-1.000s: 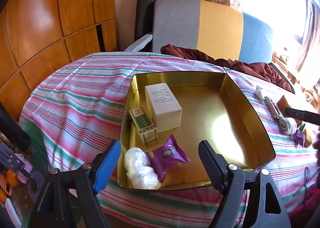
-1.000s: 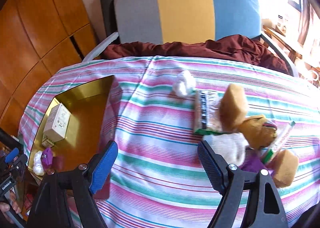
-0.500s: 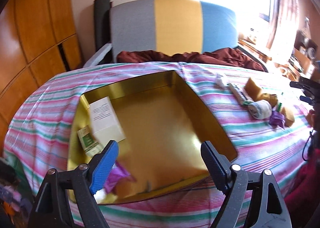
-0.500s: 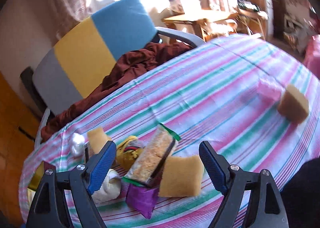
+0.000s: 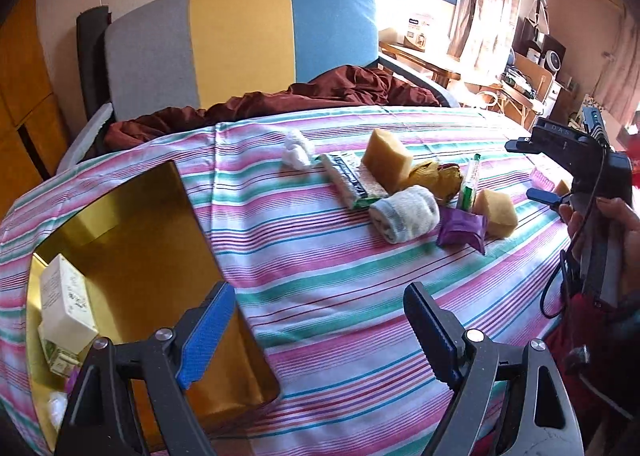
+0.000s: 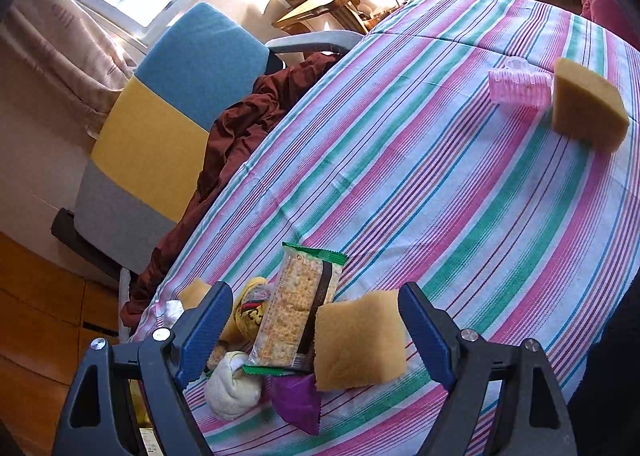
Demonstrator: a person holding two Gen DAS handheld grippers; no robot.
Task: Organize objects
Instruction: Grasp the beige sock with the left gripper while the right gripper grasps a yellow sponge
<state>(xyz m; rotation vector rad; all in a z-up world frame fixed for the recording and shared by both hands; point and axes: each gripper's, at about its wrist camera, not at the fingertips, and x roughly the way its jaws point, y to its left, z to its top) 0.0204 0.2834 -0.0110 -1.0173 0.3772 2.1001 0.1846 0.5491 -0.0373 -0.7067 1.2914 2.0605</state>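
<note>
A gold tin box sits on the striped tablecloth at the left and holds a white carton and small packets. A heap lies mid-table: yellow sponges, a rolled white sock, a purple packet, a cracker packet and a white wad. My left gripper is open and empty above the cloth beside the box. My right gripper is open over the heap, with a sponge and a cracker packet between its fingers, untouched. It also shows in the left wrist view.
A pink hair roller and another yellow sponge lie far across the table. A grey, yellow and blue chair with a maroon cloth stands behind the table. Wooden panels line the left wall.
My left gripper has swung right, from over the gold box to the cloth beside it. My right gripper has turned from the open cloth to over the heap.
</note>
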